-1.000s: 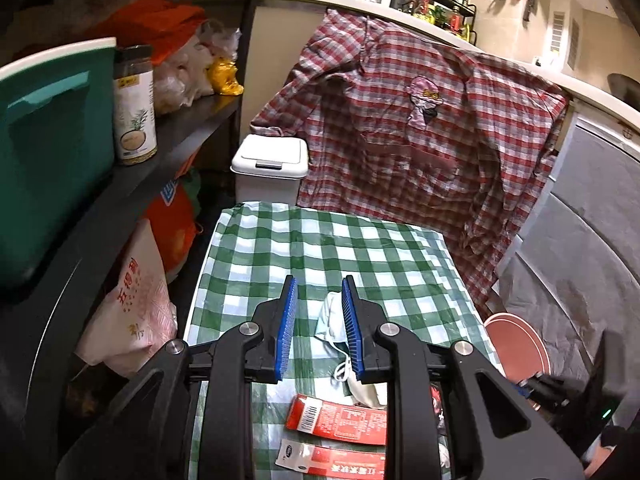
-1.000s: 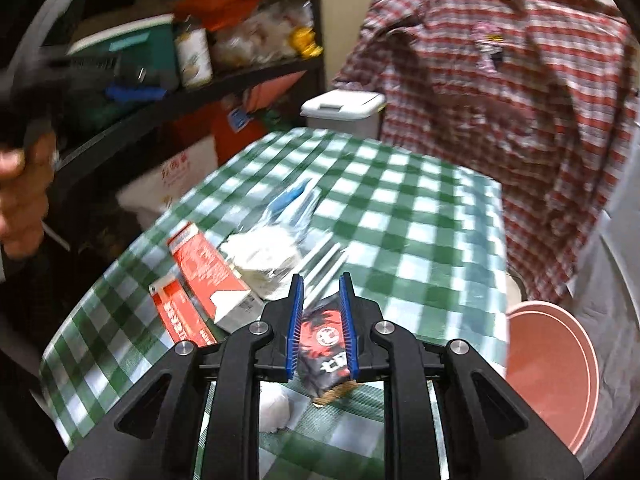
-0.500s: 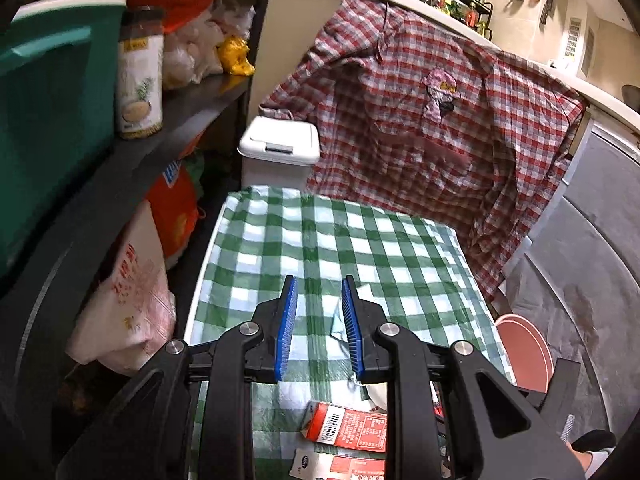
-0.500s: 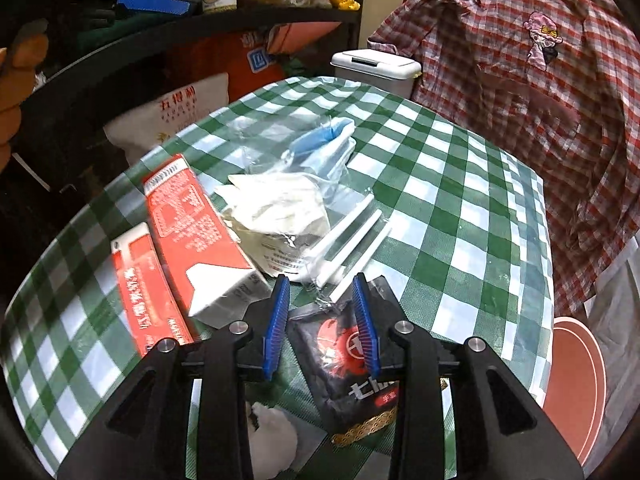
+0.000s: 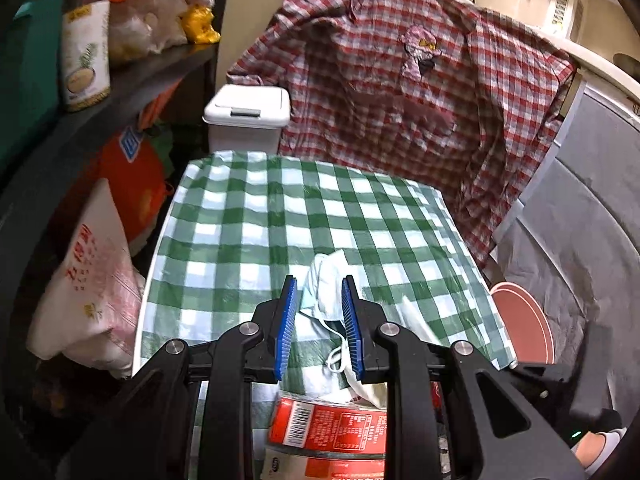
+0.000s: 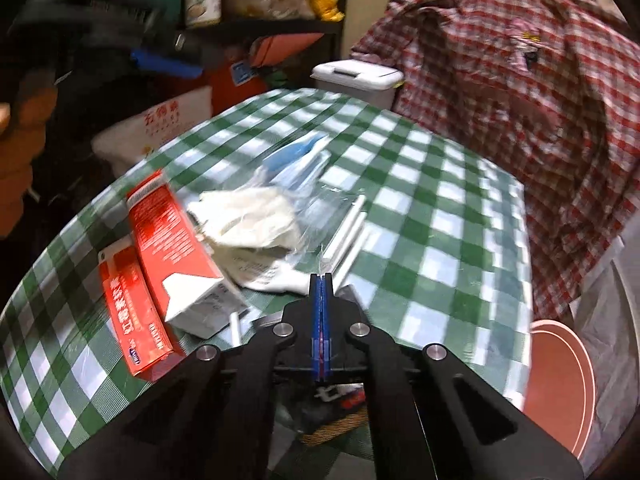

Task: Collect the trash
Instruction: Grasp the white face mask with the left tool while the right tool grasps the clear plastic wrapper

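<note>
Two hand-held grippers hang low over a table dressed in a green-and-white checked cloth (image 5: 256, 216). The right gripper (image 6: 321, 280) has just been closing, and its blue pads now meet with no gap; the dark snack wrapper (image 6: 340, 396) lies under its body, and whether the pads pinch any of it cannot be told. The left gripper (image 5: 319, 300) has its jaws parted, a crumpled white face mask (image 5: 326, 280) lying on the cloth between them, untouched by either pad.

The trash sits bunched at the near end of the table: two red cartons (image 6: 172, 240), a wad of white paper (image 6: 248, 220), clear plastic film with a blue piece (image 6: 292, 152), and white sticks (image 6: 348, 232). Beyond the far edge stands a white lidded bin (image 5: 248, 116), beside a red plaid shirt (image 5: 400, 92) draped over a counter. A pink round stool (image 6: 560, 384) stands beside the table. Dark shelves (image 5: 132, 84) hold jars and bags.
</note>
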